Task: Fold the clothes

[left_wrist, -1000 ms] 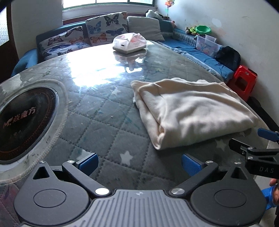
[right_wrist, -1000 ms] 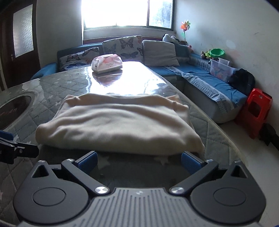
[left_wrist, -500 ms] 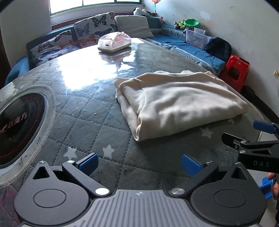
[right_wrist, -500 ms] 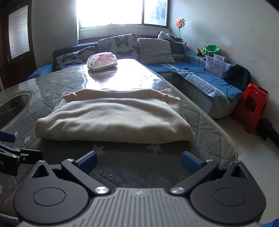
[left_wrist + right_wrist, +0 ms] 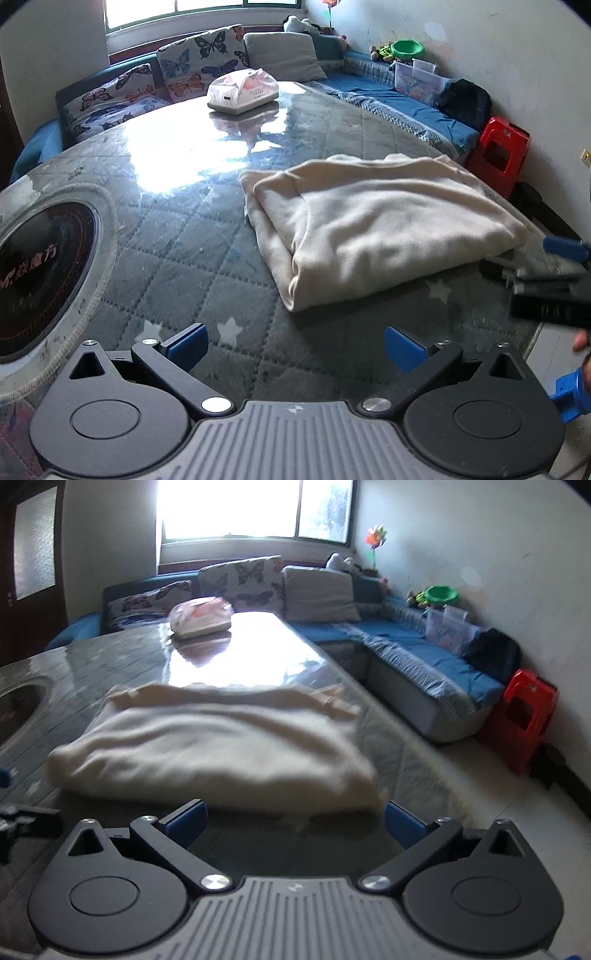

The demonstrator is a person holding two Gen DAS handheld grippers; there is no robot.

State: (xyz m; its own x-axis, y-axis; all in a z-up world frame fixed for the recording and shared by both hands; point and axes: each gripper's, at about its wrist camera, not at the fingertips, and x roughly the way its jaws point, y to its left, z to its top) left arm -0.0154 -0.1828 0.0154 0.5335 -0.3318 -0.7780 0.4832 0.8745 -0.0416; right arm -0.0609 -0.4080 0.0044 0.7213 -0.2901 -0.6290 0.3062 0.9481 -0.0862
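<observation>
While red characters "魔方" show on the dark cooktop [image 5: 33, 266], the cream garment [image 5: 376, 229] lies folded; left gripper [image 5: 293, 345] and right gripper [image 5: 293, 821] gape wide, holding nothing.

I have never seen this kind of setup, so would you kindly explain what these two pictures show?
A person holds a two-finger claw in each hand, each carrying a fisheye camera that looks forward along its blue-tipped fingers. One picture is from the left claw, the other from the right claw. Both claws are open and hold nothing. On the quilted table lies a folded cream garment, with a tissue pack at the far end and a round black hob set into the surface. The right claw also shows at the edge of the left picture.
</observation>
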